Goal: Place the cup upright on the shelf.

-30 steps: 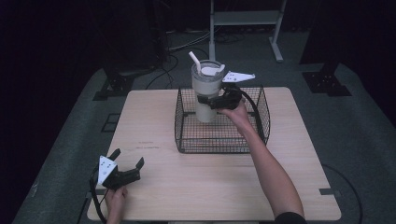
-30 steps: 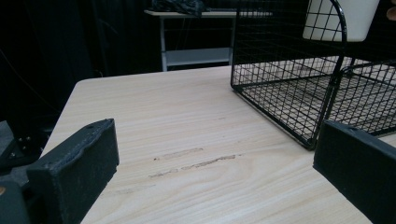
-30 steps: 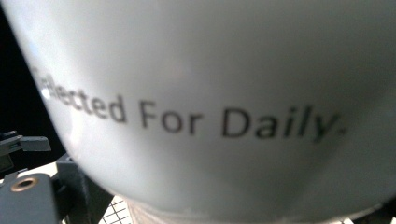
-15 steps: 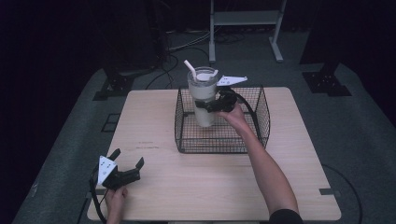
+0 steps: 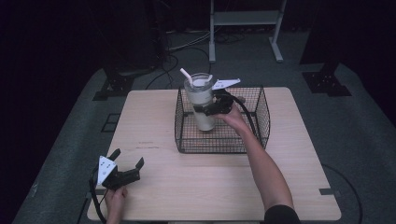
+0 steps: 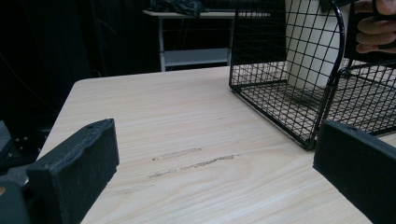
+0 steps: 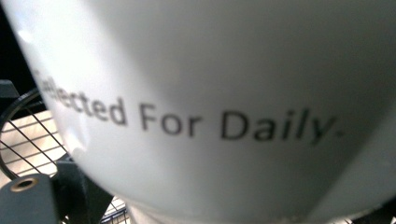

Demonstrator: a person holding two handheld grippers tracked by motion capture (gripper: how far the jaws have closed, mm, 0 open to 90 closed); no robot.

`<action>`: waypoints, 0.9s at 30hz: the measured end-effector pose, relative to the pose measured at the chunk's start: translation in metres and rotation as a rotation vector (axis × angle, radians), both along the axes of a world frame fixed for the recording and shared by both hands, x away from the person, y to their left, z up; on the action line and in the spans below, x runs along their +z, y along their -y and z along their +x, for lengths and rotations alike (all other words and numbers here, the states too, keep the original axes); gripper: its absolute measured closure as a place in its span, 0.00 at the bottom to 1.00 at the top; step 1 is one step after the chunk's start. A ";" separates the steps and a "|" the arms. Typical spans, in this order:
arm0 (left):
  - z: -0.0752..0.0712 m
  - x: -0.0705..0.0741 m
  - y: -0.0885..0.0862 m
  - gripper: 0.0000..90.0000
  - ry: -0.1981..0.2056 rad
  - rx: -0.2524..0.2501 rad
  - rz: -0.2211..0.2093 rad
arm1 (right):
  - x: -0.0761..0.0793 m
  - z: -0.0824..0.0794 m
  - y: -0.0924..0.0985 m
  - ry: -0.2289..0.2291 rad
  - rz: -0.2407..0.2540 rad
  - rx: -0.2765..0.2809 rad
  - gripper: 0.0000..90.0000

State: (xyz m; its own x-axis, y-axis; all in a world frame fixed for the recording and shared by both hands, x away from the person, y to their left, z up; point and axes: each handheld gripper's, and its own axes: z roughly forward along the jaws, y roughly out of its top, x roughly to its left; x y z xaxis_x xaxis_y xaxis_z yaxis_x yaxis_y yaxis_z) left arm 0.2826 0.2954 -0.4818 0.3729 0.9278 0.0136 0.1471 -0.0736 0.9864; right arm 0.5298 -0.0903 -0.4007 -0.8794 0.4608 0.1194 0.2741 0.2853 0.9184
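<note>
A pale wooden worktop [image 5: 154, 121] stands in a dark room, with a black wire basket [image 5: 259, 112] toward its twelve o'clock edge. Inside the basket, near its nine o'clock wall, a tall white tumbler [image 5: 201, 105] with a clear lid and a white straw [image 5: 186, 74] stands upright, though I cannot tell whether its base rests on the mesh floor or hangs just above it. The right hand-held gripper [image 5: 208, 108] comes at the tumbler from three o'clock and is clamped around its middle; in the right gripper view the cup wall [image 7: 210, 93], printed "For Daily", sits right against the camera. The person's right hand [image 5: 236, 119] reaches over the basket's front rim.

The left hand-held gripper [image 5: 127, 158] rests at the worktop's seven o'clock corner, its jaws spread wide with nothing between them, pointing toward the basket [image 6: 289, 107].

The step in hand looks like moving the tumbler in or out of the basket. If out, the next move calls for a straight lift until the base clears the rim, keeping the cup upright; if in, a gentle lowering before the grip lets go.
</note>
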 end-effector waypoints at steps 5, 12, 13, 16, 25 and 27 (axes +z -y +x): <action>0.000 0.000 0.000 0.00 0.002 0.001 -0.003 | -0.004 0.004 -0.001 -0.033 -0.031 0.007 0.09; 0.000 0.000 -0.001 0.00 0.003 0.003 -0.003 | -0.008 0.006 -0.002 -0.043 -0.047 0.034 0.09; 0.000 0.000 -0.001 0.00 0.004 0.003 -0.004 | -0.008 0.006 -0.002 -0.048 -0.046 0.038 0.09; 0.000 0.000 -0.001 0.00 0.005 0.003 -0.007 | -0.012 0.007 -0.005 -0.049 -0.077 0.040 0.09; -0.001 0.000 -0.002 0.00 0.006 0.006 -0.023 | -0.015 0.009 -0.001 -0.069 -0.062 0.041 0.09; -0.001 0.000 -0.002 0.00 0.005 0.005 -0.025 | -0.015 0.008 0.000 -0.067 -0.059 0.042 0.09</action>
